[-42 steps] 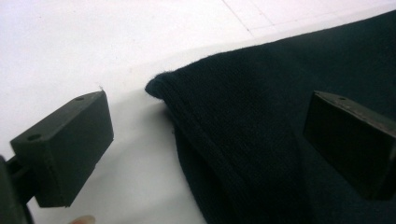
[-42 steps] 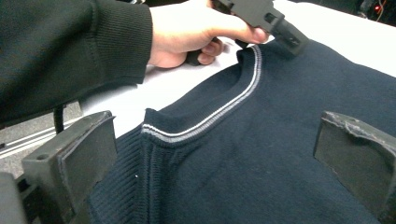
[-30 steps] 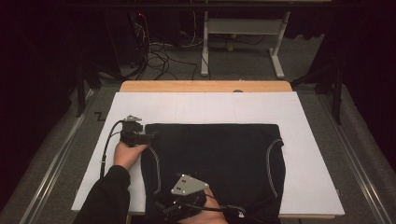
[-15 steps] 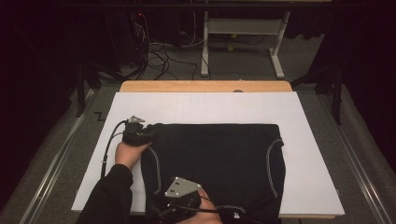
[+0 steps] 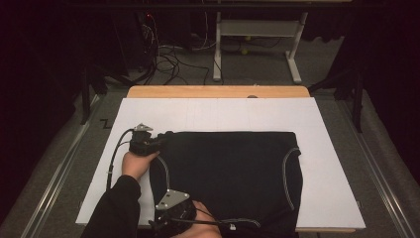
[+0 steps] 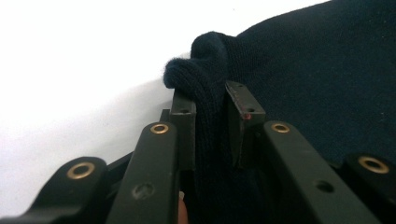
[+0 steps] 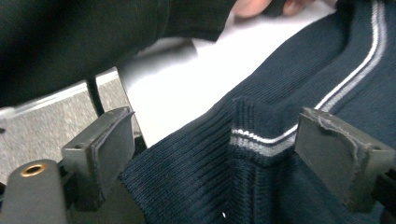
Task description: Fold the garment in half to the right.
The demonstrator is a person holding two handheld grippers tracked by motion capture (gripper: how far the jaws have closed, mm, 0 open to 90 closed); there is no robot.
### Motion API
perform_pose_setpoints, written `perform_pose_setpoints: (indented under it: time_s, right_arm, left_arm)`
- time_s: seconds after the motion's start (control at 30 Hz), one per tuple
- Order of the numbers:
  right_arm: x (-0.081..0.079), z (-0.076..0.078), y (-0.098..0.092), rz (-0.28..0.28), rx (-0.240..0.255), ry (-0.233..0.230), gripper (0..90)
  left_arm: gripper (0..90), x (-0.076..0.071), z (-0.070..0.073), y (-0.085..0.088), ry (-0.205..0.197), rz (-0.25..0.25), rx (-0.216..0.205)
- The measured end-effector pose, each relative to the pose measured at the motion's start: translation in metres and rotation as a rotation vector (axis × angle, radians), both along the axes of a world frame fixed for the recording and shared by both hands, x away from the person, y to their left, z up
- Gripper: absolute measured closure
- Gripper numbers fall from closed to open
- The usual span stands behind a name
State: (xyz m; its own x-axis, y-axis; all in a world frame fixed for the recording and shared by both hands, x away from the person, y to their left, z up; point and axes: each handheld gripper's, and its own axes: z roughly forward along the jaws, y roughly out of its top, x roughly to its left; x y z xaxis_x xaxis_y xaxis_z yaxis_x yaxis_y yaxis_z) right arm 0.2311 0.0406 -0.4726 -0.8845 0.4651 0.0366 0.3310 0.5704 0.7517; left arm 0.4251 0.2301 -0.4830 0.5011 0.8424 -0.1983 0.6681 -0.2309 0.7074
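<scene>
A dark navy knit sweater (image 5: 233, 168) with white piping lies flat on the white table sheet (image 5: 223, 111). My left gripper (image 5: 159, 142) is at its far left corner. In the left gripper view the jaws have just been closing, and the left gripper (image 6: 212, 100) now pinches a raised fold of the knit (image 6: 205, 79). My right gripper (image 5: 166, 219) is at the sweater's near left edge. In the right gripper view its jaws have been narrowing but still stand wide, with the right gripper (image 7: 224, 140) astride a bump of ribbed hem (image 7: 257, 135), pads clear of it.
A wooden strip (image 5: 218, 91) borders the sheet's far edge. Bare white sheet runs left, right and beyond the sweater. A dark sleeve (image 7: 93, 37) of the left arm crosses just ahead of the right gripper. Cables and a desk frame (image 5: 257, 29) sit on the floor behind.
The left jaws have closed on the sweater's corner fold. The right hand has slid left along the sweater's near edge, and its jaws have narrowed a little around the hem.
</scene>
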Motion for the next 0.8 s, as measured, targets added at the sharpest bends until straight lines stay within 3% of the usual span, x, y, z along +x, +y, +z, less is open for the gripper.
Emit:
perform_pose_setpoints:
  time_s: [0.13, 0.33, 0.6, 0.8]
  right_arm:
    - [-0.002, -0.004, 0.007, -0.001, -0.048, -0.005, 15.1]
    - [-0.003, -0.006, 0.015, -0.046, -0.079, -0.01, 16.0]
    - [-0.005, -0.006, 0.016, -0.09, -0.122, -0.082, 38.2]
    - [-0.003, -0.005, 0.013, -0.112, -0.147, -0.105, 56.3]
  left_arm:
    - [70.3, -0.001, 0.0, -0.001, -0.002, 0.007, 0.004]
    - [69.8, -0.002, 0.0, -0.001, -0.009, 0.01, 0.013]
    - [68.1, -0.002, 0.0, -0.001, -0.006, 0.019, 0.013]
    - [68.2, -0.001, 0.0, -0.001, -0.005, 0.019, 0.012]
